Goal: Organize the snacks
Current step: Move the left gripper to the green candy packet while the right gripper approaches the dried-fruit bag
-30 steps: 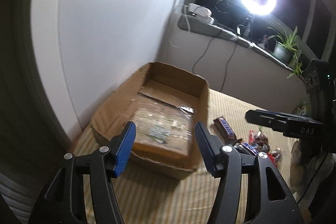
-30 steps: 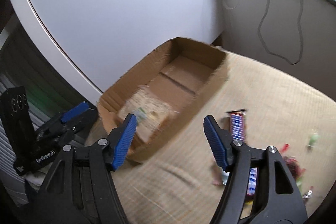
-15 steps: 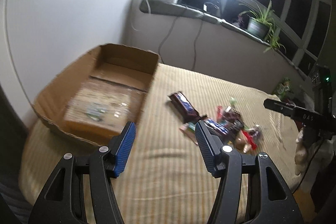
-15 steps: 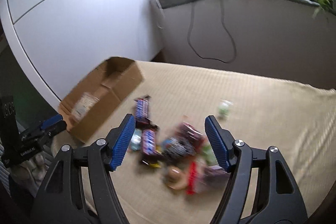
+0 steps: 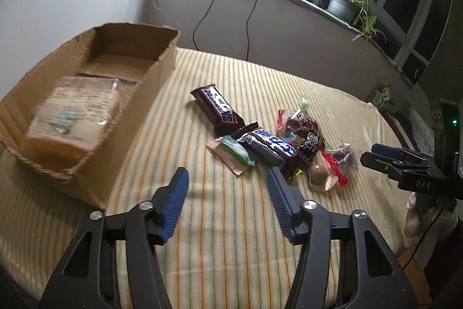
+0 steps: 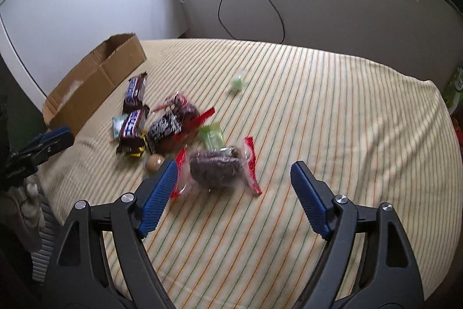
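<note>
A cardboard box (image 5: 150,71) stands at the left of the striped cloth and holds a clear-wrapped pack of biscuits (image 5: 72,118). A pile of snacks lies mid-table: two Snickers bars (image 5: 220,109) (image 5: 272,146), a green-wrapped sweet (image 5: 234,155), a dark skull-print bag (image 5: 311,144) and a round brown sweet (image 5: 318,174). My left gripper (image 5: 227,204) is open and empty, just short of the pile. My right gripper (image 6: 231,199) is open and empty, just short of a clear bag of dark cookies (image 6: 217,167). The box (image 6: 95,83) shows at left there.
A small green sweet (image 6: 238,83) lies apart from the pile. The white wall and a grey sill with cables and a potted plant (image 5: 344,5) border the back. The table's right edge drops off near a green packet (image 5: 382,96).
Both grippers have swung right, away from the box and toward the snack pile, which now sits in front of them. Both stay open and empty.
</note>
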### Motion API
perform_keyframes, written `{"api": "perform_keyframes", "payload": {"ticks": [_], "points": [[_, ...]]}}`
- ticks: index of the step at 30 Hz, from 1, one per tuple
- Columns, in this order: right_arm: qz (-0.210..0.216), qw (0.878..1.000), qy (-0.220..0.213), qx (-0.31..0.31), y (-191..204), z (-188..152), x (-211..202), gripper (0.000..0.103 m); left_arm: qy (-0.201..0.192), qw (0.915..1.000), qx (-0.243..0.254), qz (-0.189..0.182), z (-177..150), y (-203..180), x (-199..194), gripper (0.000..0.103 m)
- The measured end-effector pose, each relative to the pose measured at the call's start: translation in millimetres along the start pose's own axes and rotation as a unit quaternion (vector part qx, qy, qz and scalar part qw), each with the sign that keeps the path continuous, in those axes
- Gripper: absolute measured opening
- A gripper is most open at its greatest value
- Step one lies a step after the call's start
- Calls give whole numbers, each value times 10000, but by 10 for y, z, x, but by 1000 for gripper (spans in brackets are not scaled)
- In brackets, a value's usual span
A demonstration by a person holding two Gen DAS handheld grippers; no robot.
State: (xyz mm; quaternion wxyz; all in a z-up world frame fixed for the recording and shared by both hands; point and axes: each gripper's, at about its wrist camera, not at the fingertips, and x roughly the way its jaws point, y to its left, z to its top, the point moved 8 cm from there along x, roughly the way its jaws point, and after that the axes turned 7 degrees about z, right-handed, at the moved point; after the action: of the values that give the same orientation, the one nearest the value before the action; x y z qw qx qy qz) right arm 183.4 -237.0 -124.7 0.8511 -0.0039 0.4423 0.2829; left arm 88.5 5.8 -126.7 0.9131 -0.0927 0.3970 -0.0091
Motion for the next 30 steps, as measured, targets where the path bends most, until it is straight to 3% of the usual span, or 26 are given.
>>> {"api": "perform_keyframes", "payload": {"ticks": [6, 17, 23, 30], "points": [[-69, 9996, 99, -235, 111, -14, 150, 83, 113, 9997, 175, 104, 21, -70, 173, 41], [-101, 9985, 371, -383, 121, -53, 410, 83, 168, 9951, 953, 203, 124, -237, 379, 41], [-112, 9973, 484, -549, 124, -43, 472, 83, 254, 9831, 1768, 399, 108, -341, 514, 42], [-40, 9972, 530, -522, 95, -34, 490, 83, 367, 9808, 1884, 336, 145, -390, 647, 42]]}}
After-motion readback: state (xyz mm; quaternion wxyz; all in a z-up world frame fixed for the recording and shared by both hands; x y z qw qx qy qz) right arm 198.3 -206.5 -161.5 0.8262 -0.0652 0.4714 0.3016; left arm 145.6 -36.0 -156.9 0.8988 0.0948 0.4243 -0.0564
